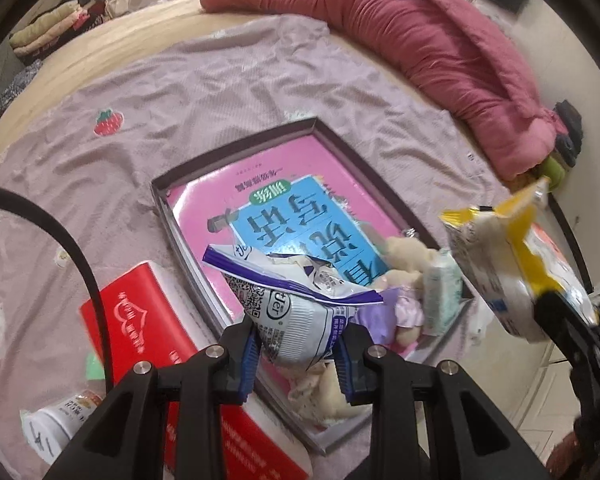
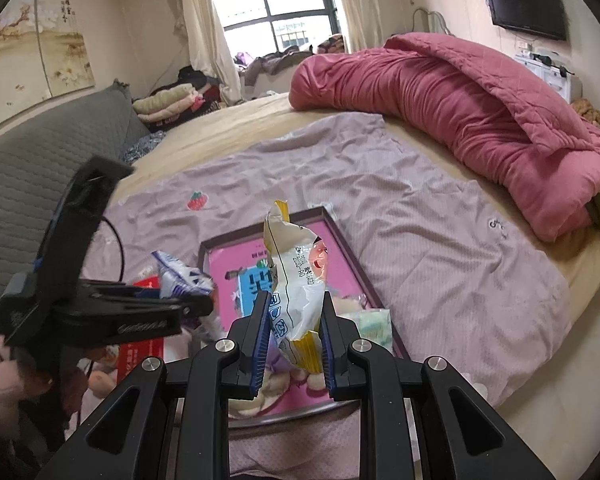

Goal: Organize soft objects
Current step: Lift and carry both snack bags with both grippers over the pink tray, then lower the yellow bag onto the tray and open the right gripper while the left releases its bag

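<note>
My left gripper is shut on a crumpled white and purple snack bag, held over the near end of a shallow dark-rimmed tray. The tray has a pink and blue printed bottom. A plush doll in a purple dress and a pale green tissue pack lie inside it. My right gripper is shut on a white and yellow snack bag, above the same tray. The left gripper shows in the right wrist view, at the left.
A red box lies left of the tray on the lilac sheet, with a white cup nearer me. A rolled pink quilt fills the bed's far right. A grey sofa and folded clothes stand at the left.
</note>
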Demonstrator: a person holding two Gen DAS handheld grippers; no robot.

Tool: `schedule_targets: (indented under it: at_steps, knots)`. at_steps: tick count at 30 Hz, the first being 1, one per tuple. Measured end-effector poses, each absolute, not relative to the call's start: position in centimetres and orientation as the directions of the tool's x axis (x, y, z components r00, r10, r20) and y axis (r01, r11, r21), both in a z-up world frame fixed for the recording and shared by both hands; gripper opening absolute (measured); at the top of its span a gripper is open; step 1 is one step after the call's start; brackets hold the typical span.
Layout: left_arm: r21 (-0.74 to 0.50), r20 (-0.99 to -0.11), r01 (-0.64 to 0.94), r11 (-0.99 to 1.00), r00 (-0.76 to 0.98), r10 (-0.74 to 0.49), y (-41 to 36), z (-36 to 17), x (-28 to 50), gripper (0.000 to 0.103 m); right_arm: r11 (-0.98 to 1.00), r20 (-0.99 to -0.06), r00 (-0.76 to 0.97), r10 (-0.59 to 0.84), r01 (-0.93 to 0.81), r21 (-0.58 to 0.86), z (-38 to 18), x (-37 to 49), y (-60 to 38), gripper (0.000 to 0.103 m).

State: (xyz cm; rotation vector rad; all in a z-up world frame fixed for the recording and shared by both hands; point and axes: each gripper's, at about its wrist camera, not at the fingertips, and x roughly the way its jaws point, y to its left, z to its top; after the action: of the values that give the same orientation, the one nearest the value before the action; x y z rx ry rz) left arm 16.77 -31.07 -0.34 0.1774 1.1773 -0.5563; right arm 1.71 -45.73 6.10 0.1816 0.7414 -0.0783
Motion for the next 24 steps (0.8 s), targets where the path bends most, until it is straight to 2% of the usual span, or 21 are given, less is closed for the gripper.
schedule_targets:
  at_steps: [8,24]
  knots:
    - [-0.115,-0.932,0.537,0.836,0.233,-0.278,-32.7,-2.8,16.7,0.032,0.98,-0.695,0.717,-0.047,0.168,0.107,4.6,2.3,-45.7,0.023]
    - [-0.141,-0.935,0.547,0.825,0.201,-0.293,-32.6,-4.4,17.4,0.032,0.982,-0.742,0.662,-0.106,0.185,0.025,-0.6,4.1,-44.5,0.023]
